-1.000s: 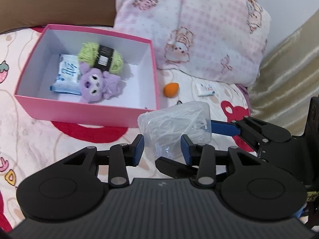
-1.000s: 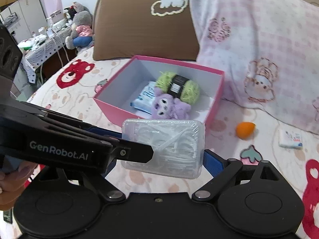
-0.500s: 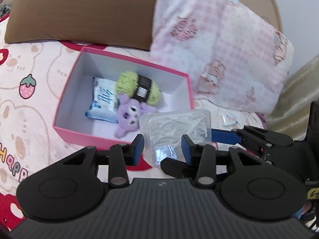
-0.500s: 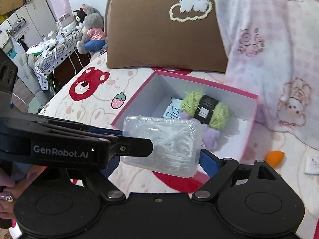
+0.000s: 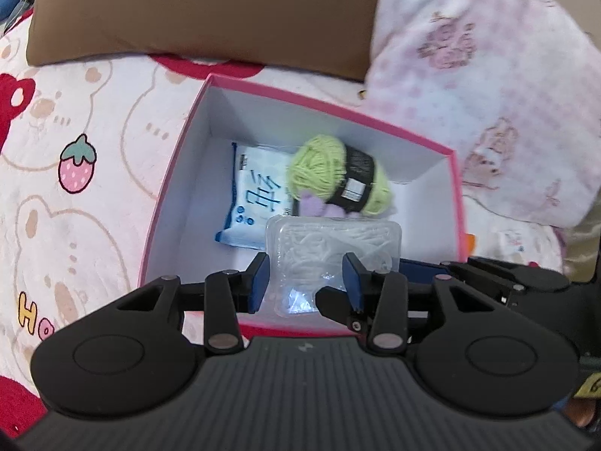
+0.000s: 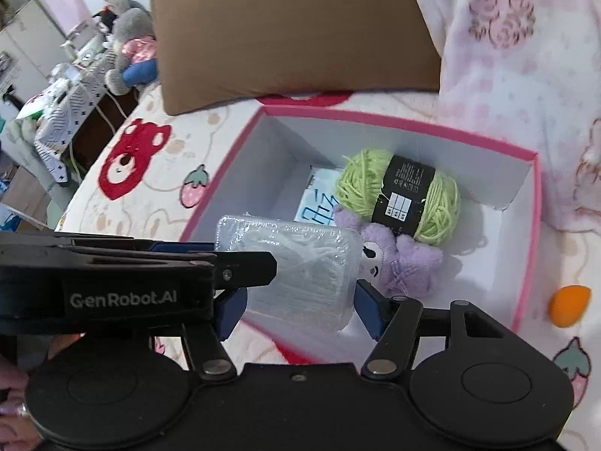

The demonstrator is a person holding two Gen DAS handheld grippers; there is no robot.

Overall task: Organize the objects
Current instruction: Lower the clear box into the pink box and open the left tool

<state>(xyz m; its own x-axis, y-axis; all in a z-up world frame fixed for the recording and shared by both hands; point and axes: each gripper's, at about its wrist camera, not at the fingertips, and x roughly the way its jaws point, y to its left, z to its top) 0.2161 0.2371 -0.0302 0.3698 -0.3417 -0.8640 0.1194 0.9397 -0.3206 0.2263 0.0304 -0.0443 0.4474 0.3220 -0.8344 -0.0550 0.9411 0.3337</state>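
A clear plastic box of white picks (image 5: 330, 248) hangs over the near right corner of the open pink box (image 5: 169, 173). My left gripper (image 5: 306, 282) is shut on it, one blue pad on each side. In the right wrist view the same clear box (image 6: 300, 255) fills the gap of my right gripper (image 6: 300, 308), whose jaws are closing with their pads against its sides. The left gripper's finger (image 6: 244, 263) crosses in front of it. Inside the pink box (image 6: 375, 118) lie green yarn (image 6: 360, 184), a purple plush (image 6: 398, 259) and a tissue pack (image 5: 255, 195).
An orange egg-shaped sponge (image 6: 567, 306) lies on the bedsheet right of the pink box. A brown pillow (image 5: 206, 11) and a pink pillow (image 5: 488, 94) stand close behind it. Beyond the bed's left edge are a grey plush (image 6: 127, 37) and a cluttered side table. A hand (image 6: 11, 394) shows at lower left.
Both grippers carried the clear box from in front of the pink box's near wall to over its inside. The right gripper's jaws have narrowed around it.
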